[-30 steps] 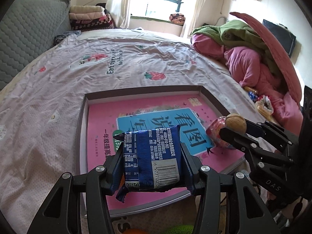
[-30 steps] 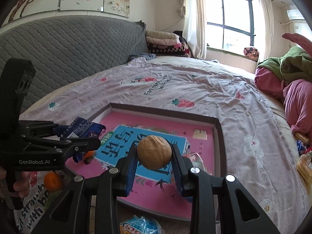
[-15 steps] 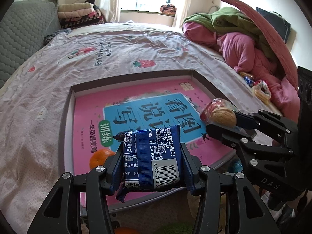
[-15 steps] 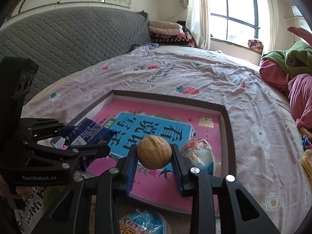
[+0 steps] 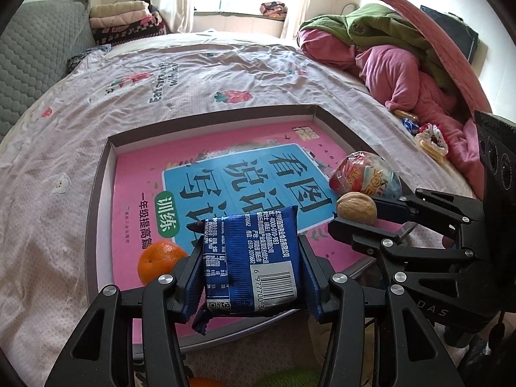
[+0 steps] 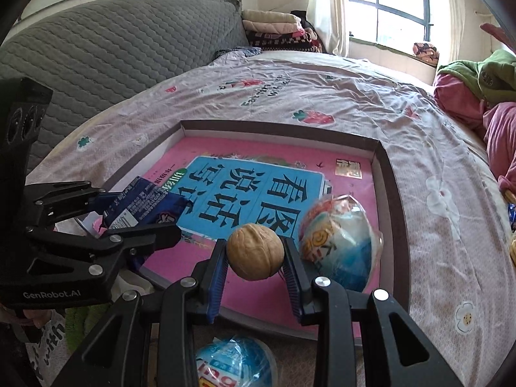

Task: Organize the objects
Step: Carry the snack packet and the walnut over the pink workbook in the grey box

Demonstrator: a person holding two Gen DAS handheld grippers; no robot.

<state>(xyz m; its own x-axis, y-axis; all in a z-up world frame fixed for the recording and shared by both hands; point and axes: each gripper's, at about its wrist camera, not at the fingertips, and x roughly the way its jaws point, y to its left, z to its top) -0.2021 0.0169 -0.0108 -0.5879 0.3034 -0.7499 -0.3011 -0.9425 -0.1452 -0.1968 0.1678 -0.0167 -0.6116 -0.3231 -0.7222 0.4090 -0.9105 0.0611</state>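
Blue foil is what the left gripper [image 5: 251, 271] holds: a snack packet [image 5: 254, 261] clamped flat between both pads, barcode face toward the camera, its crimped lower edge hanging free below the jaws. The right gripper [image 6: 254, 258] is closed on a walnut [image 6: 254, 251], a round, hard, ridged shell pinched at two small contact patches.

Risks, as judged from this position:
- The walnut can squirt out of the jaws. Its curved shell gives the pads little bearing, and any tilt or bump would free it to roll across the slick pink book cover [image 6: 267, 193] lining the tray [image 6: 391, 193].
- A wrapped toy egg [image 6: 338, 242] lies just beyond the right jaw, inside the tray. Lowering the walnut straight ahead could nudge it.
- The two grippers stand near each other over the near edge of the tray; crossing paths may cause a collision.
- The packet is soft, so a firmer squeeze would crush its contents.
- An orange [image 5: 159, 261] sits just left of the left jaw, in the tray's near corner, limiting space for the packet.
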